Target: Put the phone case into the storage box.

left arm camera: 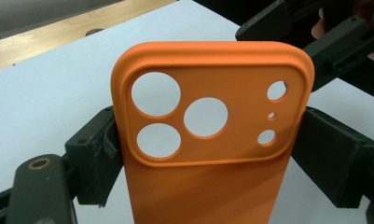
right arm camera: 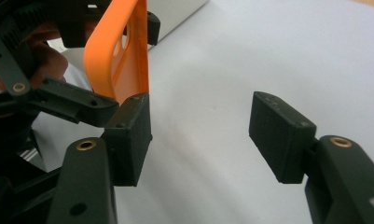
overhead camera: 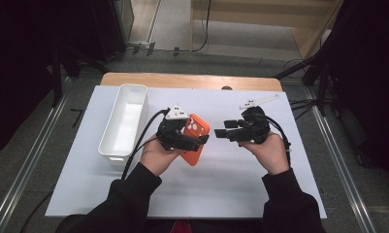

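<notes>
An orange phone case point(overhead camera: 196, 138) with round camera cut-outs is held above the white sheet, a little left of centre. My left gripper point(overhead camera: 192, 135) is shut on it, one black pad pressing each long edge of the case point(left arm camera: 212, 140). In the left gripper view the cut-outs face the camera and the case stands upright between the jaws of the left gripper point(left arm camera: 212, 158). My right gripper point(overhead camera: 224, 127) hovers just right of the case, pointing left at it. The jaws of the right gripper point(right arm camera: 201, 135) stand open with nothing between them, and the case's edge point(right arm camera: 124, 51) lies beyond the left pad.
A long white bin point(overhead camera: 134, 87) lies along the left side of the white sheet point(overhead camera: 221, 179). A small white plastic piece point(overhead camera: 260, 102) rests at the back right. The wooden table edge point(overhead camera: 192, 80) shows behind the sheet.
</notes>
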{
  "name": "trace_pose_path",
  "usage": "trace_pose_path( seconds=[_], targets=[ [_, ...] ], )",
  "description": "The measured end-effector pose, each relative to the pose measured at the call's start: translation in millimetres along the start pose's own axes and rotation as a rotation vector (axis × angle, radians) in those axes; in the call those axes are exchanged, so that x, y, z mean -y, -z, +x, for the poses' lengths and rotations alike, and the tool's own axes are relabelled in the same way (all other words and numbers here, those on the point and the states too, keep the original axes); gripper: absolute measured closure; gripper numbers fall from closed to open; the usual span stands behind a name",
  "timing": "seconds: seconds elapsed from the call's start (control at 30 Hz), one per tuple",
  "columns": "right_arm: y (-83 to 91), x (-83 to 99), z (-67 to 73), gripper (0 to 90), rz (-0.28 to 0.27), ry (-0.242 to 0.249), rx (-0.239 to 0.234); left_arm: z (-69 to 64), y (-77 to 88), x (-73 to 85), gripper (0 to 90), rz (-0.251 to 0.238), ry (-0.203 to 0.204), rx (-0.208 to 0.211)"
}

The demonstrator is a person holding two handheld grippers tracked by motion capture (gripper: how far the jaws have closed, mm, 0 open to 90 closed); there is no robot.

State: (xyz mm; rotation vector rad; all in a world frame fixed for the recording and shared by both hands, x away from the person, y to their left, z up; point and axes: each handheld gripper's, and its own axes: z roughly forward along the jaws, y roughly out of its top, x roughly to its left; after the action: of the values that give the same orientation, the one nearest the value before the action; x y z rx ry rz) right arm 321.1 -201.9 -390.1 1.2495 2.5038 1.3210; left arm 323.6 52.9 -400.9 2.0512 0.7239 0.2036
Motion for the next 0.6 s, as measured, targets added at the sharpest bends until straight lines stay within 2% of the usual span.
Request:
trace_pose_path(
  seconds=[0.17,0.3,0.6],
  targets=[
    [-1.8,9.9,1.9,36.5,-0.008,0.06,0.016,0.1,0.4,0.1,15.9,0.002,0.001,0.004],
    [-0.7,14.5,2.3,35.5,-0.019,0.051,0.001,0.2,0.6,0.2,15.9,-0.001,0.006,0.006],
    [-1.7,28.4,6.5,32.9,-0.018,0.085,-0.005,2.1,2.4,0.3,15.9,-0.001,0.006,0.004]
  ],
)
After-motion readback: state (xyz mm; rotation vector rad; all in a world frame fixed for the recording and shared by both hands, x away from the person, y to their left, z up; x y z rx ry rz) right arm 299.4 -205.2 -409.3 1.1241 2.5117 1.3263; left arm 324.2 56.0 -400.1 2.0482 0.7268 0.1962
